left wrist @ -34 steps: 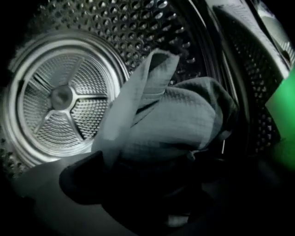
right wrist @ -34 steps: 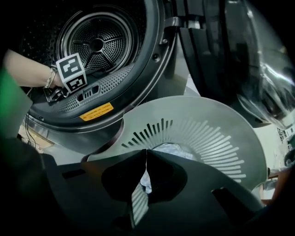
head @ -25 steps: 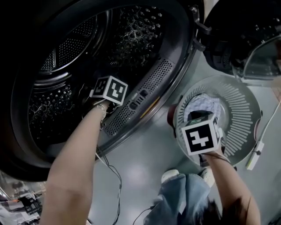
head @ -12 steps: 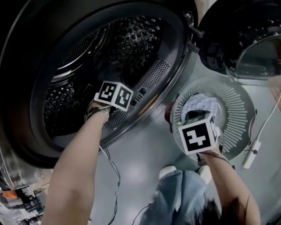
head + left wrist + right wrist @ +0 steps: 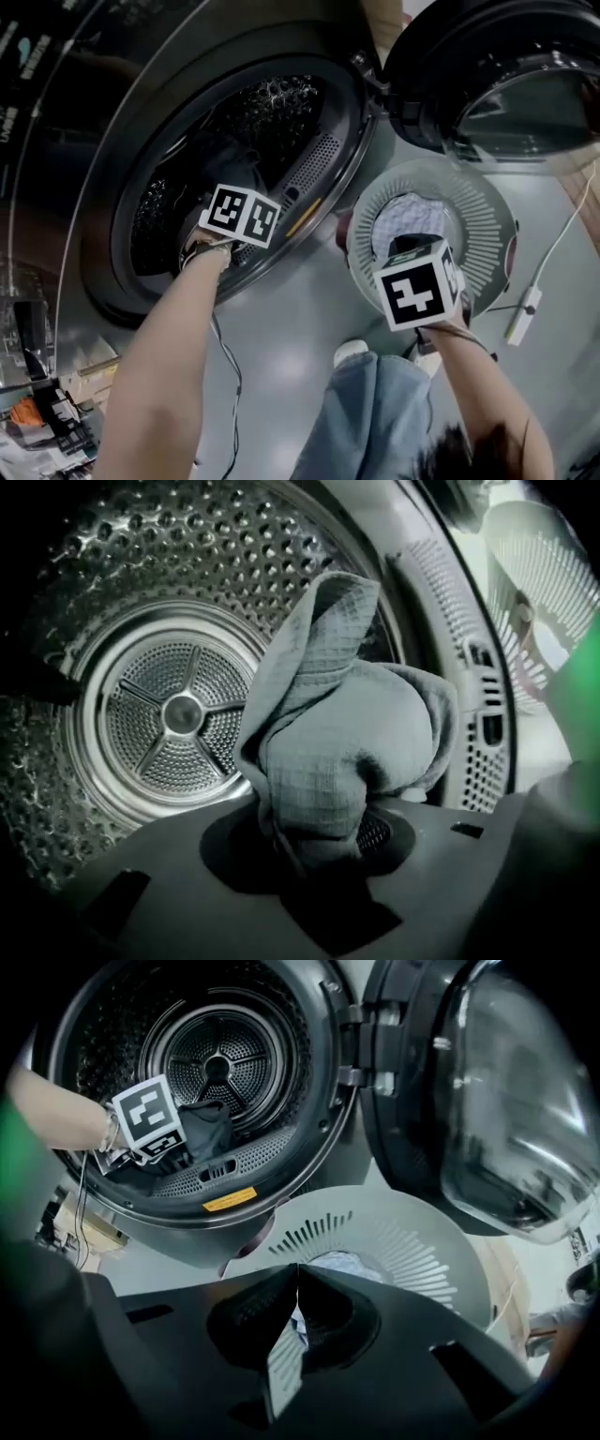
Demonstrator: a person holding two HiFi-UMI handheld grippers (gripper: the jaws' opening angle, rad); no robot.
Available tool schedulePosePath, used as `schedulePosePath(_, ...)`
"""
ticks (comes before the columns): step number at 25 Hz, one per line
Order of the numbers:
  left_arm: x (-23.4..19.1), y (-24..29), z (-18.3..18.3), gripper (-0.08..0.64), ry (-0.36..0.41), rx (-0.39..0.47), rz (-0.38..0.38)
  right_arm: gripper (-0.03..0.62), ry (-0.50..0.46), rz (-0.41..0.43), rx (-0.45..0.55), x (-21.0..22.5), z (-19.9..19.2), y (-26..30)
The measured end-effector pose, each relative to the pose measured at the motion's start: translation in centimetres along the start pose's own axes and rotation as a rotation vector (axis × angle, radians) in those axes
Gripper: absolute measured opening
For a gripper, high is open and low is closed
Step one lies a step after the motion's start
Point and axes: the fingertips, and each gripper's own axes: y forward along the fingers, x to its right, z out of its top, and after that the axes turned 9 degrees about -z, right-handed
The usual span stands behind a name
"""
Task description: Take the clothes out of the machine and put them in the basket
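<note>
My left gripper [image 5: 314, 832] is shut on a grey waffle-weave cloth [image 5: 337, 733], which bunches up in front of the drum [image 5: 178, 714]; its jaws have just been closing on this cloth. In the head view that gripper [image 5: 236, 192] is at the machine's mouth, with the cloth [image 5: 234, 164] dark beyond its marker cube. My right gripper [image 5: 296, 1283] is shut and empty, its jaws touching, and it hangs above the white slatted basket [image 5: 412, 1241]. In the head view the right gripper [image 5: 412, 251] is over the basket [image 5: 487, 225], which holds pale clothes [image 5: 412, 211].
The machine's round door [image 5: 497, 84] stands swung open at the upper right, just above the basket. A white cable with a plug [image 5: 523, 314] trails on the floor right of the basket. My leg [image 5: 375, 412] and shoe [image 5: 352, 353] are below; clutter [image 5: 37, 422] lies lower left.
The left gripper has come back from deeper in the drum to its mouth, now with cloth in it. Both grippers have risen, and the view has pulled back from the machine.
</note>
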Motion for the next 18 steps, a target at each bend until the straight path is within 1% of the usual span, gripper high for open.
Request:
schedulePosePath(4,-0.3,-2.1,-0.3,0.160,-0.036,0.014,-0.006,0.004,0.005,-0.003,-0.018,1.0,-0.7,-1.9)
schedulePosePath(10,-0.6,-5.7,-0.5,0.160,-0.024,0.032,0.004,0.003,-0.010,-0.016,-0.024,2.5,-1.3,-5.7)
schedulePosePath(12,-0.7,-7.0,-0.8,0.158,-0.036,0.034,-0.001,0.003,-0.029,-0.016,-0.021,2.8,-1.5,-7.2)
schedulePosePath(15,-0.6,-9.1,-0.8,0.158,-0.045,0.045,-0.012,0.003,-0.080,-0.030,0.012,3.4,-1.1,-9.4)
schedulePosePath(18,-0.3,-11.0,-0.8,0.159,-0.049,0.056,-0.024,0.005,-0.089,-0.028,0.005,3.7,-1.5,-11.3)
